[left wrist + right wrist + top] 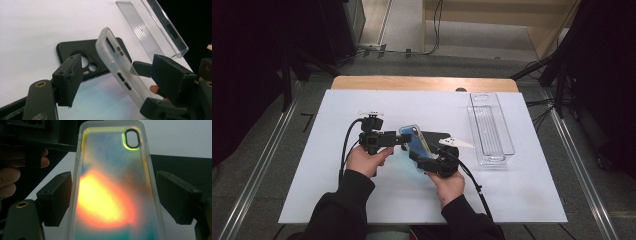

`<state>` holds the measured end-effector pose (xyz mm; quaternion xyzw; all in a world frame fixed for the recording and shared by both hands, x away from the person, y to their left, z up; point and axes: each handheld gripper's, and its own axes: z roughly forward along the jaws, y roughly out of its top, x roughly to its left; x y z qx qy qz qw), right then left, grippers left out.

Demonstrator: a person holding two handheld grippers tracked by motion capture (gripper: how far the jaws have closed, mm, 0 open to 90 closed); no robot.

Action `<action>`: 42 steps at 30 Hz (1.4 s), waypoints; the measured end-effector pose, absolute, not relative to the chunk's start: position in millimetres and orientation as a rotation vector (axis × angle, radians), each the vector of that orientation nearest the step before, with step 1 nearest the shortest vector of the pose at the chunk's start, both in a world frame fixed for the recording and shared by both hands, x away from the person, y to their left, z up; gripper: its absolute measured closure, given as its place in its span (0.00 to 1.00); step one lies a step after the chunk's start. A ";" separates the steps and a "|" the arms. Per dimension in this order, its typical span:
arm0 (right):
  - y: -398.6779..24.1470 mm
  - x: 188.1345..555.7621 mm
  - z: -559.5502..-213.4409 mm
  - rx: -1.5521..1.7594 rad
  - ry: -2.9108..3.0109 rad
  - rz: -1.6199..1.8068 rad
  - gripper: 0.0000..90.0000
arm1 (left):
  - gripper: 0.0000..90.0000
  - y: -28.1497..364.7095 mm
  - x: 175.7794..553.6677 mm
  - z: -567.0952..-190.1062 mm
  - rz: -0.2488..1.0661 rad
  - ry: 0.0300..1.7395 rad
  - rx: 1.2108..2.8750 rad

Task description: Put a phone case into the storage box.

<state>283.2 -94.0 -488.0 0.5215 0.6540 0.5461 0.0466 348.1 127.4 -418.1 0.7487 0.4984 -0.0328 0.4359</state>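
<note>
Translucent phone case (112,190) was gripped by the right gripper (112,200) above a black case (87,58); left gripper (120,85) was spread open around it; no writing was legible.

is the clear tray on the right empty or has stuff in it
Empty. The clear tray shows just its ribbed bottom in the high view and the left gripper view; both phone cases are outside it.

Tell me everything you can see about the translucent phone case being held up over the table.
The translucent phone case is frosted and soft-looking, with an iridescent back glowing orange, yellow and blue. It has an oval camera cutout near the top and button slots along its side rim. It is empty, lifted off the table and tilted on edge above the black phone case lying flat. The right tongs straddle its sides, though contact is not clear. The left tongs reach it in the high view; whether they grip it is unclear.
</note>
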 end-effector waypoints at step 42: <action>-80.4 278.3 -487.9 1.441 1.927 1.677 0.16 | 0.90 130.0 357.3 -417.4 -0.260 1.342 1.629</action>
